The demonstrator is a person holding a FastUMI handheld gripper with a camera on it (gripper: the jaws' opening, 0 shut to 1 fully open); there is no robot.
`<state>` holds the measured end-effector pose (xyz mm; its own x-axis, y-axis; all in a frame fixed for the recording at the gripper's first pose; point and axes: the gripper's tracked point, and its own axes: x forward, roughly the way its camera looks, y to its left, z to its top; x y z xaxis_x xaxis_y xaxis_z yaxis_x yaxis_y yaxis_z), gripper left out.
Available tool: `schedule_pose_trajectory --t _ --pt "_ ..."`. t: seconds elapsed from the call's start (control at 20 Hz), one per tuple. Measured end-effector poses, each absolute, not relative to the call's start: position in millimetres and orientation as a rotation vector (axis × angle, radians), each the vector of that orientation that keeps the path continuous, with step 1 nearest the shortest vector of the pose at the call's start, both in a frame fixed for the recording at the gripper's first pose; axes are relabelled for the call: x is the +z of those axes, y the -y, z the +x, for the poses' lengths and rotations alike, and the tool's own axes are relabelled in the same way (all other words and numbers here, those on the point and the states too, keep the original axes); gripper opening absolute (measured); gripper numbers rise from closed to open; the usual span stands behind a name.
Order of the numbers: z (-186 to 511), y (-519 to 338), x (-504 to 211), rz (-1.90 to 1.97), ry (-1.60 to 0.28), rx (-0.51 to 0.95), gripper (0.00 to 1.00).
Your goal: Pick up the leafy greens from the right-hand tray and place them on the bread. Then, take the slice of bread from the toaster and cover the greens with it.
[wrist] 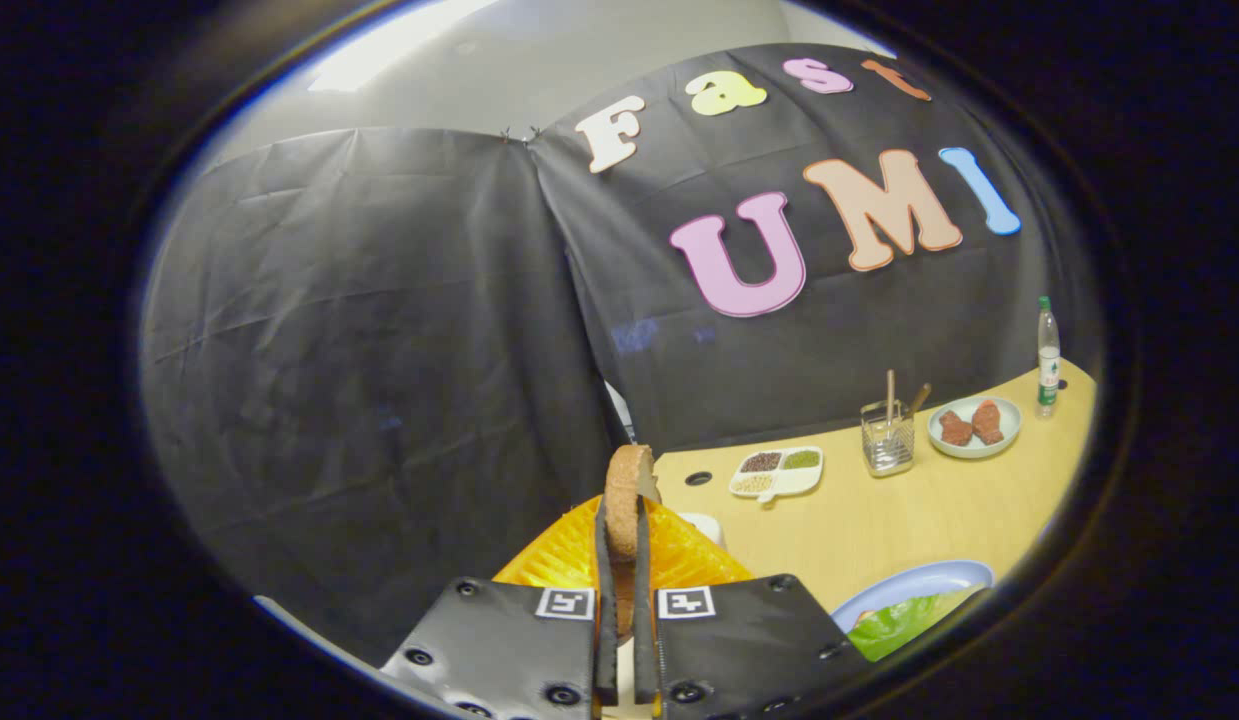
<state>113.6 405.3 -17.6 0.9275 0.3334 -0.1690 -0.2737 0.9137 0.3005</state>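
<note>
The gripper view rides low over the table point(909, 520), looking forward along the fingers point(606, 560), close on the bread point(627, 490), toward the far cloth wall point(379, 330).

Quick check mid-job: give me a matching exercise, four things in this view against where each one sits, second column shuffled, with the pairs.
Things:
1. bread slice
2. leafy greens
3. green-capped bottle
4. wire holder

Places:
A. between the divided dish and the white plate
B. on the blue plate, right of the fingers
C. clamped upright between the fingers of the gripper
D. far end of the table, beyond the white plate

Pairs: 1-C, 2-B, 3-D, 4-A
</note>
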Motion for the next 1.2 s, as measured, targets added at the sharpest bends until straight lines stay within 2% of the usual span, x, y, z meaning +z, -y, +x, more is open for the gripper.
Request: schedule_pose_trajectory --t 0.25,0.55,0.75,1.2 --pt "98 -365 7 0.343 -0.169 0.296 0.09" --pt "78 -279 10 0.419 -0.113 0.182 0.09" --pt "66 -231 -27 0.475 -0.145 0.099 0.09" --pt "53 -195 -125 0.788 -0.241 -0.013 0.09"
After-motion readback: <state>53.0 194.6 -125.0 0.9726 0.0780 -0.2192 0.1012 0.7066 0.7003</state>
